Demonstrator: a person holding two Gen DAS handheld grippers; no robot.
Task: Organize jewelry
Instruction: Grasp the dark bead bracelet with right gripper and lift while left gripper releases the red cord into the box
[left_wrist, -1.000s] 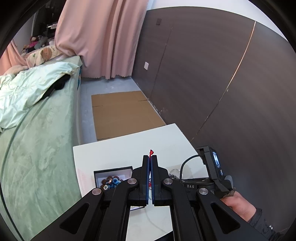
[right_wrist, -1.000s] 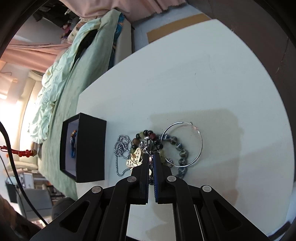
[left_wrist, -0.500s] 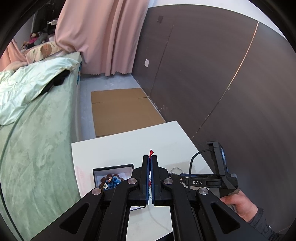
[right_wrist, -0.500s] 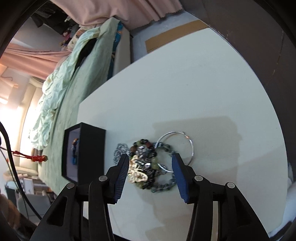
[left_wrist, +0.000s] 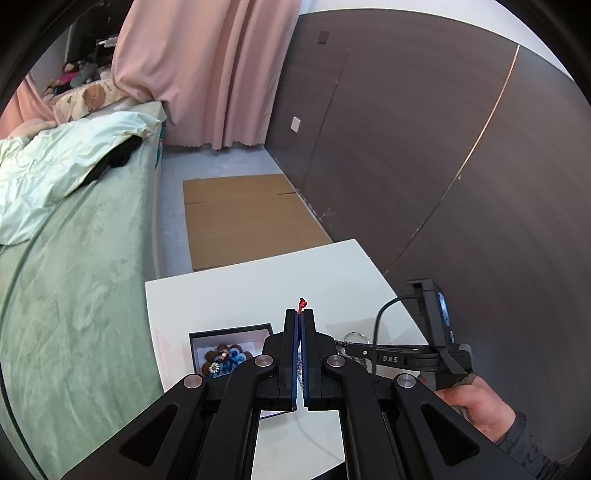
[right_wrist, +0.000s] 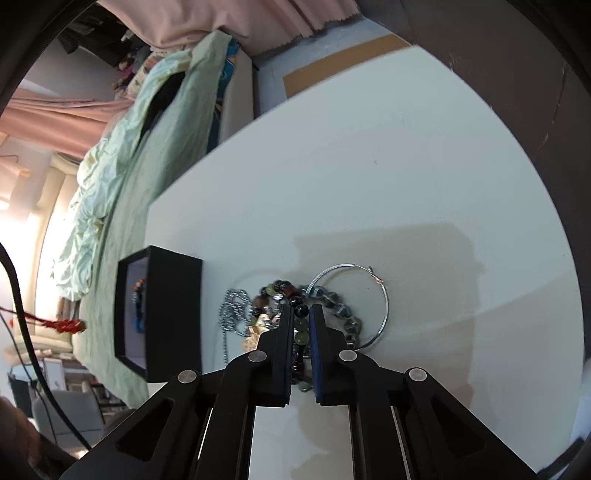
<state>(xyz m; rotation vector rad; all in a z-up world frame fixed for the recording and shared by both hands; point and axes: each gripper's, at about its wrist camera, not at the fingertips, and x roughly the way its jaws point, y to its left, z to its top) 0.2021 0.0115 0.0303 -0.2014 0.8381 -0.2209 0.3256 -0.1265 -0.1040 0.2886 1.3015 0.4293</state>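
Right gripper (right_wrist: 302, 320) now pinching beaded bracelet (right_wrist: 300, 312)

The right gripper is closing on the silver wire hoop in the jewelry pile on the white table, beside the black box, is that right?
Not the hoop. In the right wrist view, the right gripper is closing on the beaded bracelet; the silver wire hoop lies outside its fingers, to the right. The rest holds: the pile lies on the white table, beside the black box.

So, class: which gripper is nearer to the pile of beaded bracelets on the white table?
Right. The right gripper is closed around beads of the beaded bracelets in the pile. The left gripper, pinching a red cord, is held off beside the black box.
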